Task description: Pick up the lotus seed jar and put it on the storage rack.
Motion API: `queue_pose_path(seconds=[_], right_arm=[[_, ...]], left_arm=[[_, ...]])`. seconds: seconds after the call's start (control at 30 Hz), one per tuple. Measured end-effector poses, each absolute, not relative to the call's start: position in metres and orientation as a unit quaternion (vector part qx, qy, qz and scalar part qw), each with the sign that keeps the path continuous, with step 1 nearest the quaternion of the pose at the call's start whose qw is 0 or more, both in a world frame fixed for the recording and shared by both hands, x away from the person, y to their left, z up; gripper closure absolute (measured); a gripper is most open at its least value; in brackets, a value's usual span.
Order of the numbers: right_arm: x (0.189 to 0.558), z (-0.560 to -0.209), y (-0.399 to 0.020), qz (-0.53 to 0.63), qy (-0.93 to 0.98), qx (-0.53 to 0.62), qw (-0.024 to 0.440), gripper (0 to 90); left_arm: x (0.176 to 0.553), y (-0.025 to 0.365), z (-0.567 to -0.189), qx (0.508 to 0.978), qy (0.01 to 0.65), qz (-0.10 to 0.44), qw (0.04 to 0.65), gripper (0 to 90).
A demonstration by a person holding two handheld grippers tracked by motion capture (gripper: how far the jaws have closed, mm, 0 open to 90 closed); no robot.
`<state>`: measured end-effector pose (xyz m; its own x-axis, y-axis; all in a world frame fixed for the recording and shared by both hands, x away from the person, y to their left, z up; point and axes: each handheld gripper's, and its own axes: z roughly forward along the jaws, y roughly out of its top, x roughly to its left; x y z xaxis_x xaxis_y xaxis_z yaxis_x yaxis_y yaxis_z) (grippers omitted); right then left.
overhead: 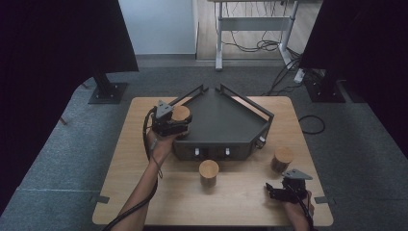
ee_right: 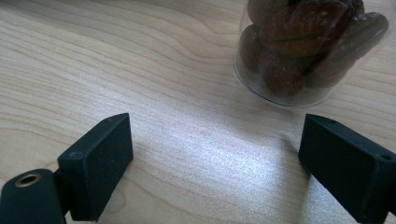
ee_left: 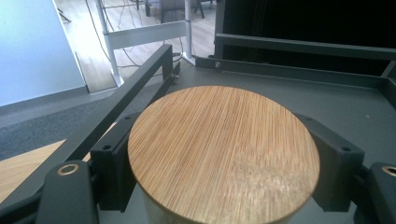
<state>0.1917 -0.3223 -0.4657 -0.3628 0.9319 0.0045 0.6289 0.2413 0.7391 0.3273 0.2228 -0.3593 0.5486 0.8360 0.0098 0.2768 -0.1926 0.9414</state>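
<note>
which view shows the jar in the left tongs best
The left gripper view: the jar's bamboo lid sits large between both jaws. The high view shows the jar small, over the dark tray's left edge.

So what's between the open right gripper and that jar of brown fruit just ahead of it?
Nothing: the right gripper view shows bare wooden table between the right gripper and the jar.

The jar [overhead: 181, 114] with the round bamboo lid [ee_left: 223, 151] stands upright, clamped at the left edge of the dark tray [overhead: 226, 122], far-left on the desk.
</note>
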Motion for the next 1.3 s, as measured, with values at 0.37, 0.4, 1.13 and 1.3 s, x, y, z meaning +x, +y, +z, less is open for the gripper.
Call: queue_pose_path(seconds=[0.37,0.4,1.13,1.3], right_arm=[[0.1917,-0.4657,-0.3224,0.335,0.755,0.517,0.226,9.6],[0.1917,-0.4657,-0.3224,0.335,0.755,0.517,0.226,9.6],[0.1918,-0.4657,-0.3225,0.335,0.755,0.516,0.226,9.6],[0.1918,-0.4657,-0.3226,0.335,0.756,0.516,0.226,9.6]], left_arm=[[0.3302,0.2221,-0.3647,0.719,0.392,0.275,0.502,23.7],[0.3303,0.2220,-0.3651,0.720,0.393,0.275,0.502,23.6],[0.3340,0.2279,-0.3686,0.716,0.397,0.263,0.511,23.1],[0.3350,0.2261,-0.3671,0.717,0.402,0.267,0.503,15.0]])
